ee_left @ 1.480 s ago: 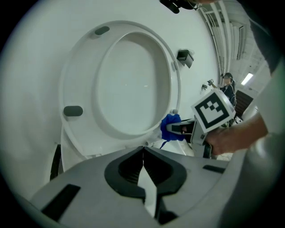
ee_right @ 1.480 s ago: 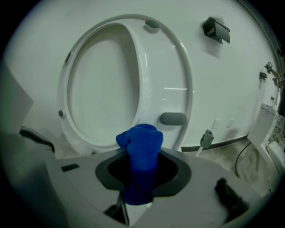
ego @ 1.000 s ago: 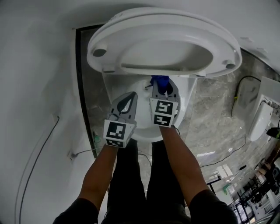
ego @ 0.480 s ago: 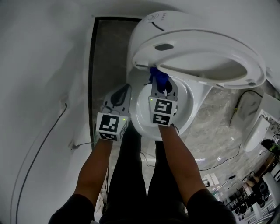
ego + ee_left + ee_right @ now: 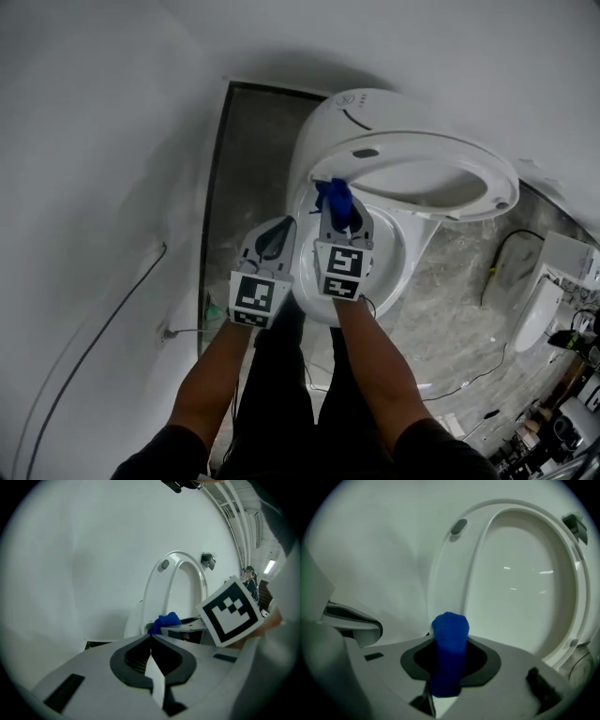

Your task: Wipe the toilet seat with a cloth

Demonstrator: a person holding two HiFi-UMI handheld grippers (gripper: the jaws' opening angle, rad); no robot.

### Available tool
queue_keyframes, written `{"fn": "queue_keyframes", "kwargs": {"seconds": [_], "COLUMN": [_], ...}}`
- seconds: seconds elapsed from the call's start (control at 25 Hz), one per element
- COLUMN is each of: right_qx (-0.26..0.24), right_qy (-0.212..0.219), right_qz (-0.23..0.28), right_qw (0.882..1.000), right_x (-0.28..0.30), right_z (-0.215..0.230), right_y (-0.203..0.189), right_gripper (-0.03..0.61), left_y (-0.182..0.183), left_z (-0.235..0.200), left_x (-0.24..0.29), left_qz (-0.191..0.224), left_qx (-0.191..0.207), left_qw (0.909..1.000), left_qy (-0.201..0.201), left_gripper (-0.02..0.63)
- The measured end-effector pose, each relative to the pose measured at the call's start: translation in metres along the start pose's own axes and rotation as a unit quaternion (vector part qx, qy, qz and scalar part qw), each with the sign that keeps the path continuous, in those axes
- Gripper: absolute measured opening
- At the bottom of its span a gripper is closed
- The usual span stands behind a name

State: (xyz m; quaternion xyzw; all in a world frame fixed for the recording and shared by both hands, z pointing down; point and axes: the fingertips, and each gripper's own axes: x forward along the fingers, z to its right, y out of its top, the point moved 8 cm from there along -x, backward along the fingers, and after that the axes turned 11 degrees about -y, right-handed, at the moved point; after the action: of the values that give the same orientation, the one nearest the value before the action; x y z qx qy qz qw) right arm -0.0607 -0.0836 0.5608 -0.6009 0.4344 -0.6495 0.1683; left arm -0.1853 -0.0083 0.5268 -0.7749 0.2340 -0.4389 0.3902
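Toilet seat (image 5: pixel 412 147): smooth white plastic, glossy w/ highlights.
Cloth (image 5: pixel 450 653): blue fabric, soft, fuzzy nap, matt.
Your left gripper (image 5: pixel 277 225) & right gripper (image 5: pixel 339 208): grey matt plastic, dark ribbed inner pads.
Floor (image 5: pixel 459 300): grey veined stone look, slight sheen.
Wall (image 5: pixel 103 141): white, smooth, matt.
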Motion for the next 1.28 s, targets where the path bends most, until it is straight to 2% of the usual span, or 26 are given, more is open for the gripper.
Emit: {"fn": "queue_keyframes", "kwargs": {"seconds": [0.24, 0.48, 0.64, 0.84, 0.96, 1.08, 1.2, 1.28], "right_qx": [-0.019, -0.003, 0.004, 0.006, 0.012, 0.017, 0.023, 0.027], "right_qy": [0.004, -0.008, -0.029, -0.050, -0.067, -0.077, -0.081, -0.088], "right_qz": [0.027, 0.060, 0.072, 0.089, 0.100, 0.108, 0.108, 0.104], "right_qw": [0.999, 0.998, 0.997, 0.995, 0.993, 0.991, 0.991, 0.990], "right_x": [-0.023, -0.047, -0.059, -0.074, -0.087, -0.101, -0.115, -0.123], "right_z": [0.007, 0.020, 0.033, 0.054, 0.068, 0.074, 0.078, 0.082], "right_y": [0.043, 0.094, 0.121, 0.149, 0.161, 0.171, 0.172, 0.165], "right_gripper": [0.107, 0.107, 0.107, 0.107, 0.107, 0.107, 0.107, 0.107], "left_y": [0.047, 0.096, 0.122, 0.153, 0.176, 0.200, 0.214, 0.220], "left_z": [-0.001, 0.000, 0.007, 0.021, 0.033, 0.039, 0.044, 0.044], "left_x": [-0.014, -0.033, -0.039, -0.034, -0.024, -0.011, 0.001, 0.009], "left_qz": [0.021, 0.034, 0.037, 0.035, 0.040, 0.031, 0.002, -0.011], "left_qx": [-0.003, 0.010, 0.019, 0.049, 0.089, 0.154, 0.244, 0.291], "left_qw": [0.9997, 0.9992, 0.9991, 0.9981, 0.9945, 0.9861, 0.9679, 0.9549], "left_qy": [0.010, 0.017, 0.008, -0.011, -0.036, -0.053, -0.059, -0.058], "left_gripper": [0.011, 0.012, 0.011, 0.012, 0.011, 0.012, 0.018, 0.031]}}
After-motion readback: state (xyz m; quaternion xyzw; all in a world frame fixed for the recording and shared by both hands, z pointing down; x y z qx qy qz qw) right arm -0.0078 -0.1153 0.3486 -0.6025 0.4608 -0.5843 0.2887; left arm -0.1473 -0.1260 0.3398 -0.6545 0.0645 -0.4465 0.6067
